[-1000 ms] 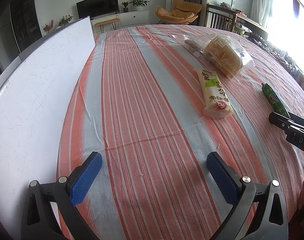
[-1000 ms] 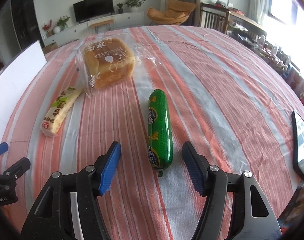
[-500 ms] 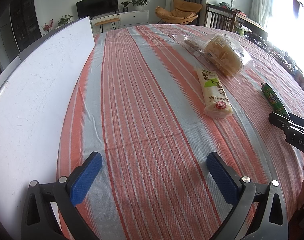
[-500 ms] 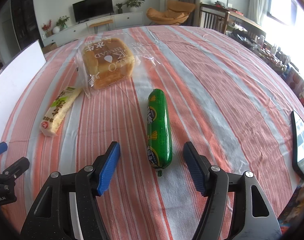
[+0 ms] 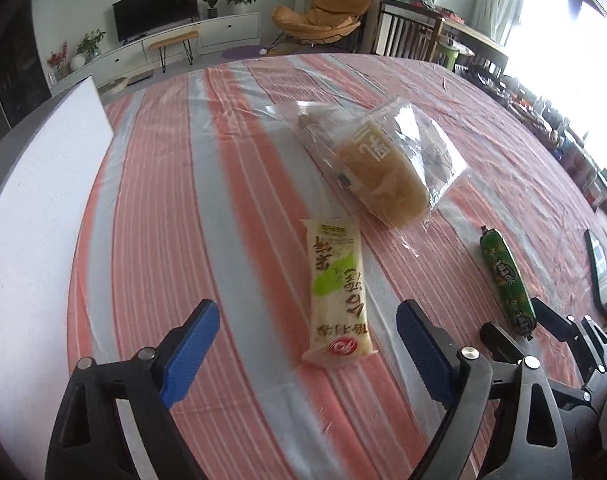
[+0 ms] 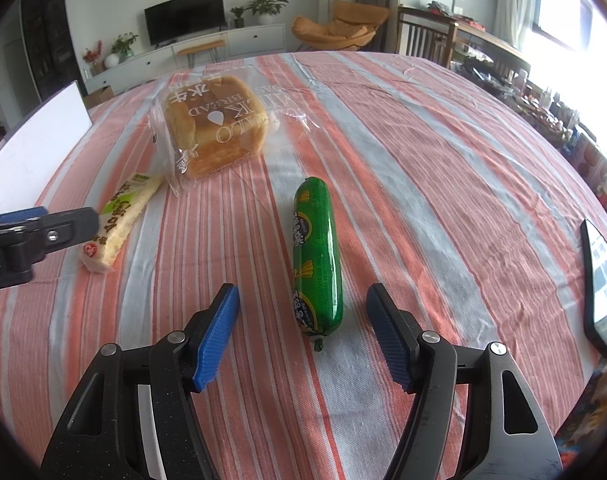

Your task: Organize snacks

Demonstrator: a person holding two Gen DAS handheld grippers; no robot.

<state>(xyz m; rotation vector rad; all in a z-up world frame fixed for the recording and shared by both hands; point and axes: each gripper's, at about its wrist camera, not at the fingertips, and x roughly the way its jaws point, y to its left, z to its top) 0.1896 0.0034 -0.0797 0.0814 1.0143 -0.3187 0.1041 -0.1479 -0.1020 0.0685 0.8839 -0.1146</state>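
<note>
fingers of my left gripper (image 5: 307, 344) are closing around the pale snack packet (image 5: 339, 292) at lower centre, not yet pressing; soft and crinkly, best pinched mid-length. right gripper (image 6: 303, 328) gapes, empty, flanking the green sausage (image 6: 317, 256).

The left wrist view is smeared by motion: the print on the pale snack packet (image 5: 339, 292) and the bagged bread (image 5: 383, 172) cannot be read. The phone (image 5: 597, 268) is cut by the right edge. The white board (image 6: 31, 148) runs off the left edge in the right wrist view.
</note>
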